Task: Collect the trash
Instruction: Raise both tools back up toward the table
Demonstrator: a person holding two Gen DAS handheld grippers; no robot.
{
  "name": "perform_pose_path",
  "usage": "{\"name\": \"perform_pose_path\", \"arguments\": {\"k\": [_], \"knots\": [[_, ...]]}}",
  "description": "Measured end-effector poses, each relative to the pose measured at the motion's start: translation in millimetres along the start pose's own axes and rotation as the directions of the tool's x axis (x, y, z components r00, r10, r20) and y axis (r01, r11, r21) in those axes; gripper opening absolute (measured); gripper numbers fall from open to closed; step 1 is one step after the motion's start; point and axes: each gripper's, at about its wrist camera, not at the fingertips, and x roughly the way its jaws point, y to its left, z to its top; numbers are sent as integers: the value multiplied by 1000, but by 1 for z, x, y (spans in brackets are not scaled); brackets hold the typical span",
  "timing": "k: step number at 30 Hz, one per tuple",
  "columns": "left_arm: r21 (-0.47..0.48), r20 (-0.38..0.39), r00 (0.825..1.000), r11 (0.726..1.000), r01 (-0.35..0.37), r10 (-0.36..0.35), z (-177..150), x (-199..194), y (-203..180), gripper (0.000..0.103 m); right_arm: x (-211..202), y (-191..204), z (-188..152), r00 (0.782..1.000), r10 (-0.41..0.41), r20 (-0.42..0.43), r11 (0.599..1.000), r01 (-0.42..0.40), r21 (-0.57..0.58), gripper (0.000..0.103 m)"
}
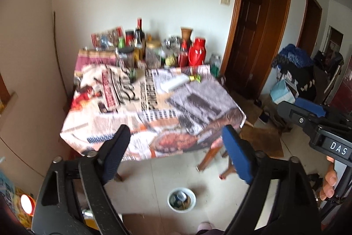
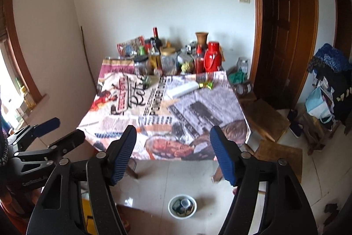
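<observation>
I read "DAS" on my right tool (image 1: 316, 122); both it and my left tool (image 1: 176, 153) hover spread apart, empty, before the table (image 1: 154, 107).

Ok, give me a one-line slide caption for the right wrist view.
Open right gripper faces a newspaper-print-covered table, small white bin on the floor below.

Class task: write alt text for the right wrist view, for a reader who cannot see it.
The open right gripper hangs empty in front of a table covered in newspaper-print cloth, with bottles, jars and a red thermos crowded at its far edge. A white bowl of scraps sits on the tiled floor below, and the left gripper shows at left.
</observation>
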Motion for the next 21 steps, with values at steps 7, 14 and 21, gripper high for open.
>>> {"name": "perform_pose_path", "arguments": {"k": [7,14,21], "knots": [[-5,33,999,1000,1,-1,26,14,7,97,11,-8,21,998,-23,55,1000,22,7,81],[8,41,999,1000,-27,26,56,60,-7,97,45,-32,49,998,-4,68,1000,3,12,81],[3,70,996,999,-54,54,111,108,-33,97,70,-67,104,994,17,108,999,-14,-33,81]]}}
